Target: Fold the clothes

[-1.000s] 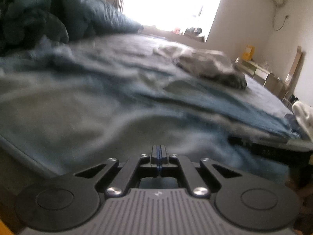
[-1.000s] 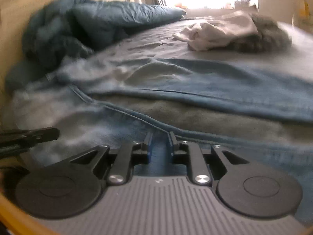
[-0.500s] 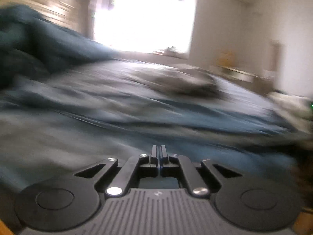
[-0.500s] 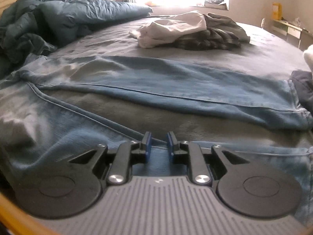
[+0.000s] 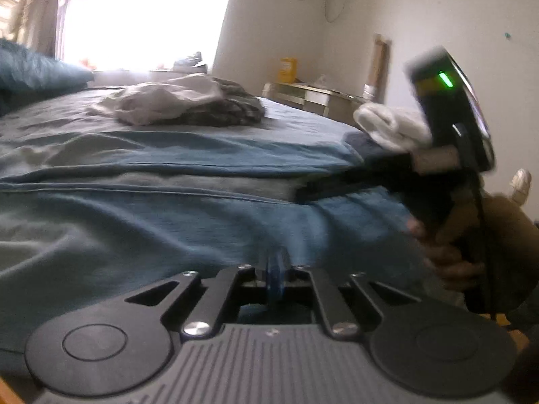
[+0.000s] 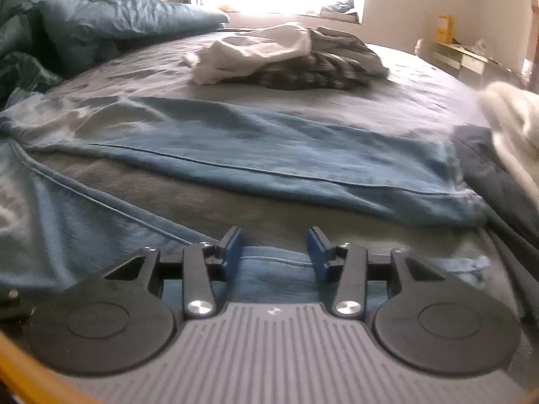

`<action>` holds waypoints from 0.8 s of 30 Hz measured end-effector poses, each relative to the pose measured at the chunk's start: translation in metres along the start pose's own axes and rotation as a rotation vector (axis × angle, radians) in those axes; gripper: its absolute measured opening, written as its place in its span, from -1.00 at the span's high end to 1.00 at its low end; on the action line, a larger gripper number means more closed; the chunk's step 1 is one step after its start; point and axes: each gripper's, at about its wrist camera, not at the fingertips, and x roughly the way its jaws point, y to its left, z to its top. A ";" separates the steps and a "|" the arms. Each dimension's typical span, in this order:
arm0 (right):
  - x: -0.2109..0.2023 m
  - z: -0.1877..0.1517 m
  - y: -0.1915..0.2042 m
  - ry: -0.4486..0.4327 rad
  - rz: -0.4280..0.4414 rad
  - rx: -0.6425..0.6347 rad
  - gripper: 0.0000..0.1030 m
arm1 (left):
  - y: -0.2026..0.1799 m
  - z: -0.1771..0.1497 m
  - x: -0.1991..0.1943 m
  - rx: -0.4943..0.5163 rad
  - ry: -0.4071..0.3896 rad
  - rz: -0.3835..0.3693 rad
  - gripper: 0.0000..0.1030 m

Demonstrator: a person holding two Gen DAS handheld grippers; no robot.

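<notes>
Blue jeans (image 6: 269, 144) lie spread across the grey bed, legs running to the right; they also show in the left wrist view (image 5: 202, 208). My left gripper (image 5: 278, 269) is shut, with the near jeans leg right at its tips; whether it pinches the cloth is unclear. My right gripper (image 6: 274, 250) is open, its blue pads on either side of the near jeans edge. The right tool (image 5: 451, 128), held by a hand, shows at the right of the left wrist view.
A pile of white and plaid clothes (image 6: 289, 57) lies farther back on the bed (image 6: 421, 94). A dark blue duvet (image 6: 84, 27) is bunched at the back left. White and dark garments (image 6: 512, 124) lie at the right edge. A low cabinet (image 5: 313, 97) stands by the wall.
My right gripper has opened from nearly closed. My left gripper has swung to the right along the jeans and stays shut; the right tool has come into its view.
</notes>
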 end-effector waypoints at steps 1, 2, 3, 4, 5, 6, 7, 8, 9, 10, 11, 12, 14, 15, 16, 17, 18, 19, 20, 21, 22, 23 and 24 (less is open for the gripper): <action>-0.001 0.000 -0.004 -0.001 -0.012 0.000 0.18 | 0.011 0.004 -0.008 -0.038 -0.028 0.057 0.88; -0.003 -0.001 -0.007 -0.004 -0.026 0.001 0.18 | 0.024 0.008 -0.014 -0.065 -0.045 0.136 0.88; -0.004 -0.002 -0.012 -0.007 -0.041 0.003 0.18 | 0.037 0.012 -0.019 -0.088 -0.055 0.225 0.90; -0.004 -0.003 -0.017 -0.009 -0.052 0.010 0.18 | 0.048 0.015 -0.020 -0.109 -0.060 0.302 0.93; -0.004 -0.004 -0.022 -0.010 -0.061 0.020 0.17 | 0.057 0.017 -0.016 -0.133 -0.053 0.340 0.93; -0.005 -0.005 -0.027 -0.011 -0.064 0.032 0.17 | 0.060 0.017 -0.009 -0.156 -0.036 0.322 0.93; -0.006 -0.007 -0.032 -0.012 -0.063 0.045 0.17 | 0.056 0.015 0.001 -0.165 -0.024 0.271 0.93; -0.007 -0.008 -0.036 -0.013 -0.066 0.052 0.17 | 0.042 0.014 0.011 -0.141 -0.019 0.221 0.93; -0.008 -0.009 -0.038 -0.015 -0.071 0.056 0.17 | 0.022 0.014 0.021 -0.093 -0.012 0.173 0.93; -0.009 -0.010 -0.041 -0.016 -0.076 0.059 0.17 | -0.002 0.012 0.029 -0.040 0.000 0.115 0.93; -0.011 -0.011 -0.043 -0.018 -0.083 0.062 0.17 | -0.024 0.009 0.038 0.011 0.009 0.061 0.93; -0.014 -0.012 -0.046 -0.020 -0.089 0.068 0.17 | -0.043 0.005 0.049 0.063 0.017 0.013 0.94; -0.018 -0.015 -0.051 -0.024 -0.098 0.083 0.17 | -0.071 0.000 0.058 0.174 0.003 -0.005 0.98; -0.020 -0.016 -0.053 -0.025 -0.100 0.089 0.17 | -0.076 -0.001 0.059 0.209 -0.002 -0.011 1.00; -0.021 -0.016 -0.056 -0.026 -0.102 0.095 0.17 | -0.072 0.000 0.056 0.193 -0.003 -0.042 0.99; -0.022 -0.016 -0.057 -0.028 -0.103 0.099 0.17 | -0.062 0.004 0.050 0.141 -0.003 -0.078 0.88; -0.022 -0.016 -0.058 -0.029 -0.103 0.102 0.16 | -0.053 0.008 0.041 0.091 -0.009 -0.084 0.85; -0.022 -0.015 -0.058 -0.032 -0.104 0.103 0.16 | -0.045 0.011 0.030 0.054 -0.026 -0.044 0.85; -0.022 -0.014 -0.057 -0.035 -0.105 0.101 0.16 | -0.033 0.014 0.017 0.028 -0.054 0.030 0.85; -0.021 -0.013 -0.055 -0.038 -0.100 0.097 0.16 | -0.017 0.018 0.004 0.001 -0.080 0.108 0.85; -0.020 -0.011 -0.053 -0.043 -0.089 0.095 0.16 | 0.000 0.022 -0.006 -0.036 -0.093 0.186 0.84; -0.019 -0.010 -0.050 -0.048 -0.074 0.092 0.16 | 0.017 0.025 -0.011 -0.084 -0.096 0.243 0.84; -0.018 -0.009 -0.047 -0.050 -0.059 0.088 0.16 | 0.033 0.027 -0.013 -0.137 -0.095 0.285 0.84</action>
